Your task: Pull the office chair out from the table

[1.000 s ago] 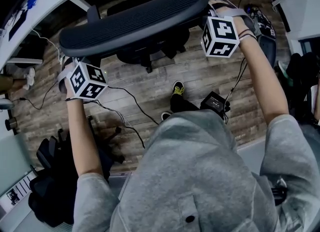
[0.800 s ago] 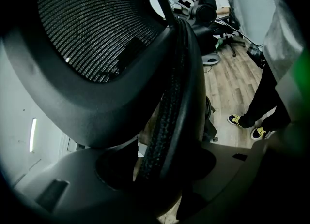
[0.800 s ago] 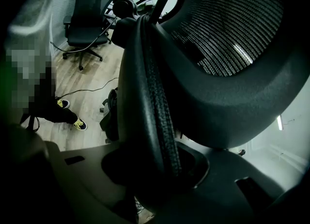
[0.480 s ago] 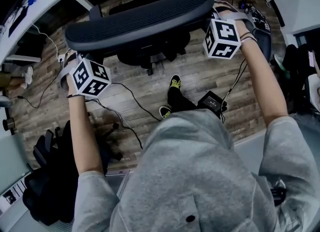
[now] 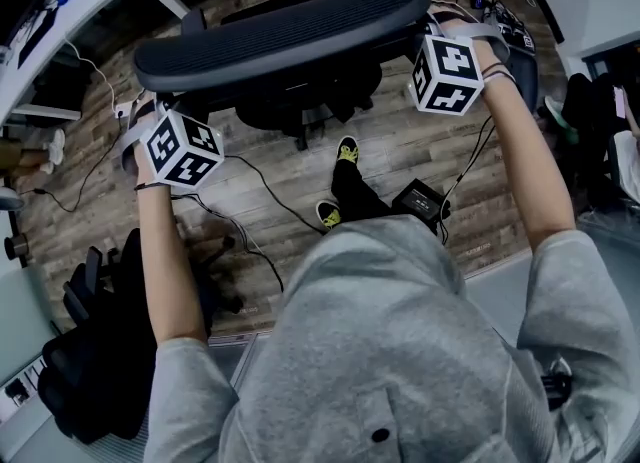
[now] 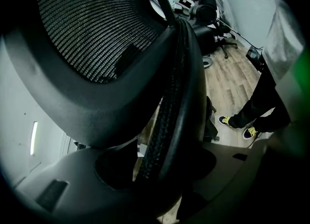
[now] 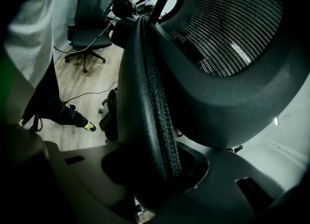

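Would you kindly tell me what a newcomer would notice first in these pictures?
The dark curved back of the chair spans the top of the head view. The left claw and right claw each clamp one end of it. The person's grey sweatshirt fills the lower foreground.

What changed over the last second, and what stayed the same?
The chair rolled away from the table as the person stepped back. Nothing was taken or released: left gripper and right gripper stay clamped on its top edge.
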